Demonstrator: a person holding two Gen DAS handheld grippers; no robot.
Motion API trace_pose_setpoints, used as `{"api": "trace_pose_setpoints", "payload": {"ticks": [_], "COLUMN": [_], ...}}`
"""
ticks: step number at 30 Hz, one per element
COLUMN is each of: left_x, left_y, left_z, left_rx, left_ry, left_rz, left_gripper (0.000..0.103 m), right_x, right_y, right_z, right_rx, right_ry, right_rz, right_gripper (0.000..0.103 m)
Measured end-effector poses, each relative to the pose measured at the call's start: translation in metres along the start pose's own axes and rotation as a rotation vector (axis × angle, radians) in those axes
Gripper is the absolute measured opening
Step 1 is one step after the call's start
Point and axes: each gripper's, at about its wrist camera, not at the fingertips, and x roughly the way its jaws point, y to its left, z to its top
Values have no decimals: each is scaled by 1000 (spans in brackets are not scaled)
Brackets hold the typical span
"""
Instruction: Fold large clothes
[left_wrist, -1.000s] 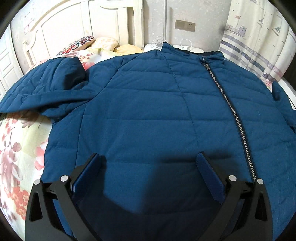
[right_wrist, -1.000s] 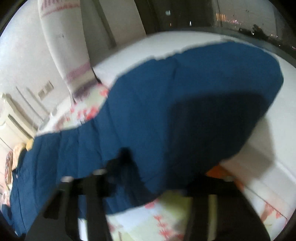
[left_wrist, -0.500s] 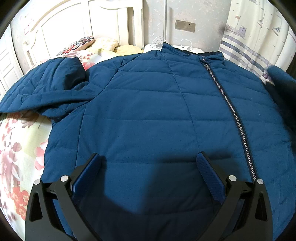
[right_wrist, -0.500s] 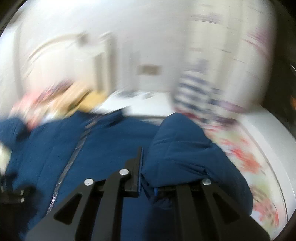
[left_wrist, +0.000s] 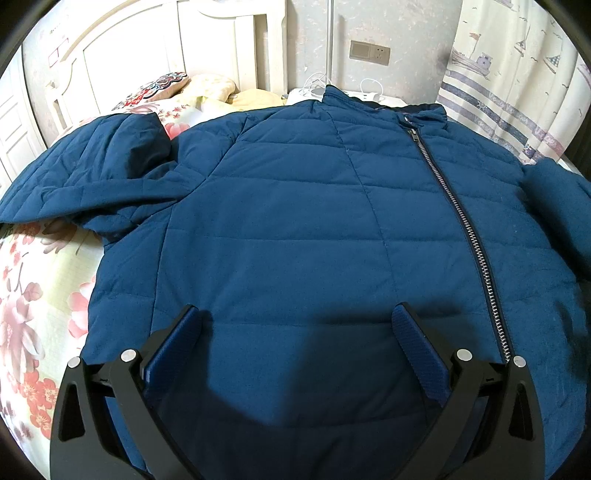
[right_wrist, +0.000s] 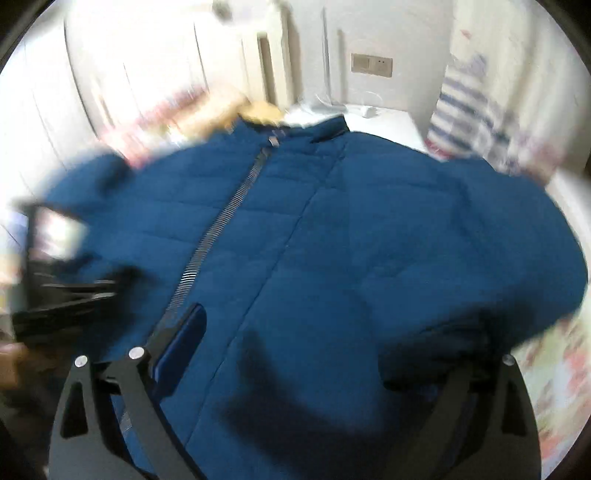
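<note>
A dark blue quilted jacket (left_wrist: 295, 221) lies front up on the bed, its zipper (left_wrist: 461, 221) closed. Its left sleeve (left_wrist: 92, 173) is bunched at the upper left. The right sleeve (left_wrist: 554, 210) lies folded in along the jacket's right side. My left gripper (left_wrist: 297, 314) hovers open over the lower front, holding nothing. In the blurred right wrist view my right gripper (right_wrist: 325, 332) is opening wide above the jacket (right_wrist: 332, 229). The folded sleeve (right_wrist: 480, 295) lies by its right finger, which the fabric partly hides. The pads press on nothing. The left gripper (right_wrist: 55, 266) shows at the left.
The floral bedsheet (left_wrist: 33, 302) shows to the left of the jacket. Pillows (left_wrist: 192, 85) and a white headboard (left_wrist: 147, 48) are at the back. A white bedside table with cables (left_wrist: 362, 94), a wall socket (left_wrist: 369, 51) and a patterned curtain (left_wrist: 517, 81) stand behind.
My right gripper swung round with the right sleeve, laid it in over the jacket's right side and let go as its jaws spread. The left gripper stayed put.
</note>
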Motion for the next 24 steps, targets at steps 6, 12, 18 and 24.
{"api": "trace_pose_setpoints", "payload": {"ticks": [6,12,18,24], "left_x": [0,0,0,0], "left_y": [0,0,0,0], "left_z": [0,0,0,0], "left_rx": [2,3,4,4], "left_ry": [0,0,0,1], "left_rz": [2,3,4,5], "left_gripper": [99,99,99,99], "right_x": [-58,-96,-67,-59], "right_y": [-103,-131,-164,-128], "right_z": [-44,-61,-29,-3], "right_rx": [458,554,640,492], "right_ry": [-86,-334,-280,-331], "right_rz": [163,86,106,8], "right_gripper": [101,101,71,17]}}
